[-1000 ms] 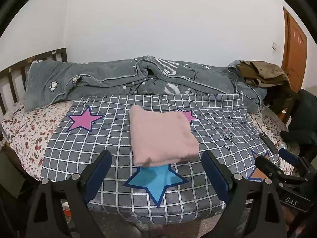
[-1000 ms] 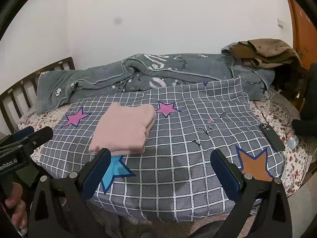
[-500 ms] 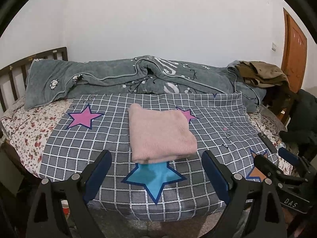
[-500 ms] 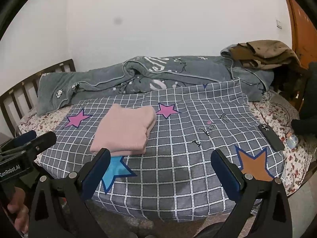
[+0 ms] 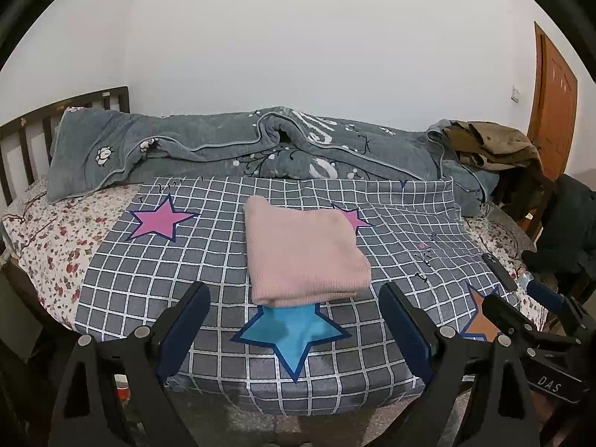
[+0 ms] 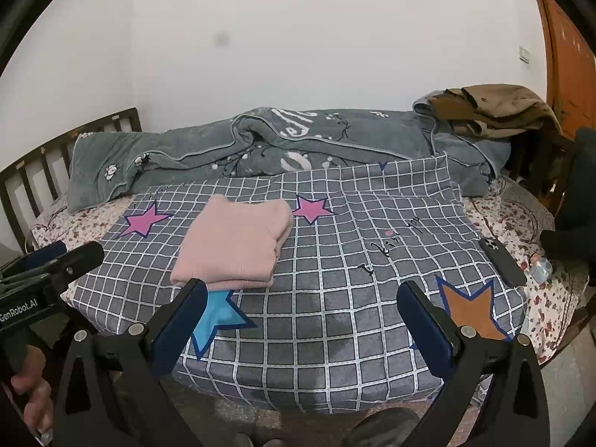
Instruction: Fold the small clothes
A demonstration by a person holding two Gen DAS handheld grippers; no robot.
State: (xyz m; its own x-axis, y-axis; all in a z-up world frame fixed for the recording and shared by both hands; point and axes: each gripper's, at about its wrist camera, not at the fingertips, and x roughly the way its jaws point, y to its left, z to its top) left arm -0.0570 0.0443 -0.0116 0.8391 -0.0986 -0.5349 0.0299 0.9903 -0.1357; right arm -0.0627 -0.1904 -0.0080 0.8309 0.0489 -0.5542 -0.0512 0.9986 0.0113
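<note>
Evidently the folding is nearly finished: the pink garment is laid as a compact folded rectangle on the checked sheet, its near edge overlapping the top of the blue star. Seen from the left claw, it is placed at twelve o'clock, just beyond the fingertips; from the right claw it is found at about eleven o'clock. Both claws are held wide apart and nothing is gripped by either; they are kept off the cloth, above the near edge of the bed.

If the step in hand is judged to be release and retreat, it is done well when the claws are drawn straight away without the top layer being snagged. The layered edges at the near side look slightly uneven, so a final tidy may be wanted: the pile should be pressed flat from above, not pinched, since knitted cloth is likely to spring open. The phone, at two o'clock of the right claw, is best left undisturbed, as is the grey blanket at the far side.
</note>
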